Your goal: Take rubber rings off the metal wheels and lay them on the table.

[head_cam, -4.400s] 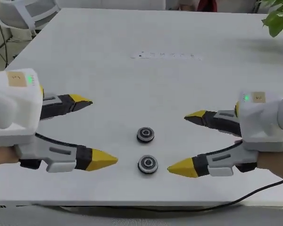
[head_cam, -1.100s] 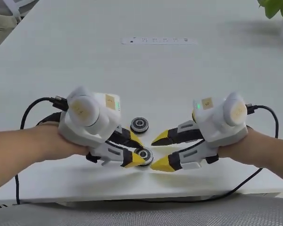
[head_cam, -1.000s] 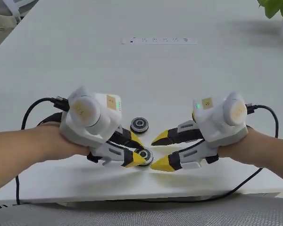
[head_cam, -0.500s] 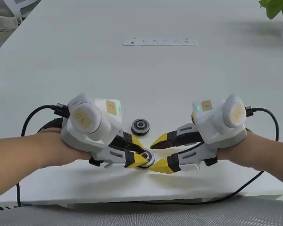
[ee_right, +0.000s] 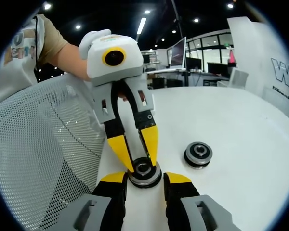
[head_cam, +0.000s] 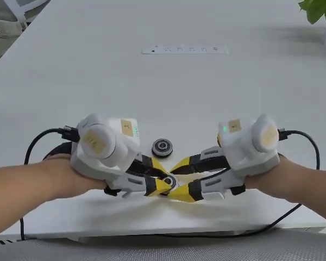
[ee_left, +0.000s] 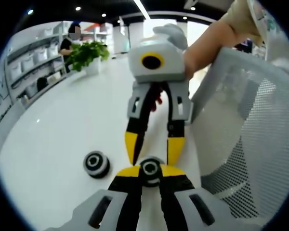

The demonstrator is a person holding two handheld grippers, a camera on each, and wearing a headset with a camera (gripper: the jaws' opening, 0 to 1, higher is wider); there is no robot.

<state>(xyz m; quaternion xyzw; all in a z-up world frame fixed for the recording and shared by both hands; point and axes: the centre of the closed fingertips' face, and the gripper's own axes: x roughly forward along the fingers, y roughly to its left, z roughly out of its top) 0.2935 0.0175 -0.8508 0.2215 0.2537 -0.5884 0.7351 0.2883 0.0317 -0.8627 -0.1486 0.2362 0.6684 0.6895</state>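
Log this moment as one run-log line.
left gripper: shut on near wheel | right gripper: open, straddling it | far wheel: untouched, apart

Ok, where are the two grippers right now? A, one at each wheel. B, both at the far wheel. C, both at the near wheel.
C: the left gripper and the right gripper both have their jaws on either side of the near wheel; the far wheel lies apart on the table.
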